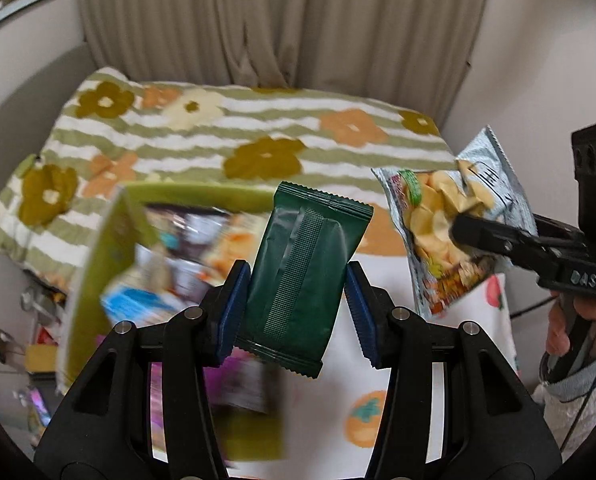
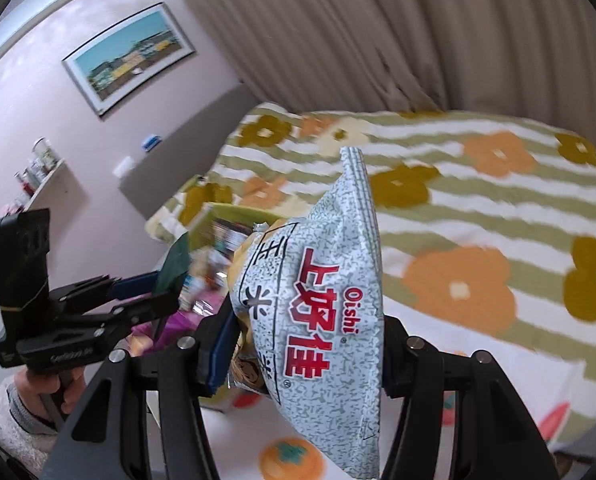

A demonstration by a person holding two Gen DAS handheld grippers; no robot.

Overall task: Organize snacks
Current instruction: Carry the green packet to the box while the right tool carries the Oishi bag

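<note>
My left gripper (image 1: 296,300) is shut on a dark green snack packet (image 1: 301,276) and holds it in the air above a green box (image 1: 98,248) full of blurred snack packs. My right gripper (image 2: 301,340) is shut on a white speckled Oishi chip bag (image 2: 317,304), also held in the air. In the left wrist view the chip bag (image 1: 449,224) hangs to the right of the green packet, pinched by the right gripper (image 1: 469,232). In the right wrist view the left gripper (image 2: 154,284) sits at the left with the green packet (image 2: 176,262) edge-on, near the green box (image 2: 218,224).
A bed with a striped flower blanket (image 1: 238,140) lies behind. A white cloth with orange fruit prints (image 1: 369,412) covers the surface below. Curtains (image 1: 282,20) hang at the back. A wall shelf with jars (image 2: 38,176) and a framed picture (image 2: 130,56) are at the left.
</note>
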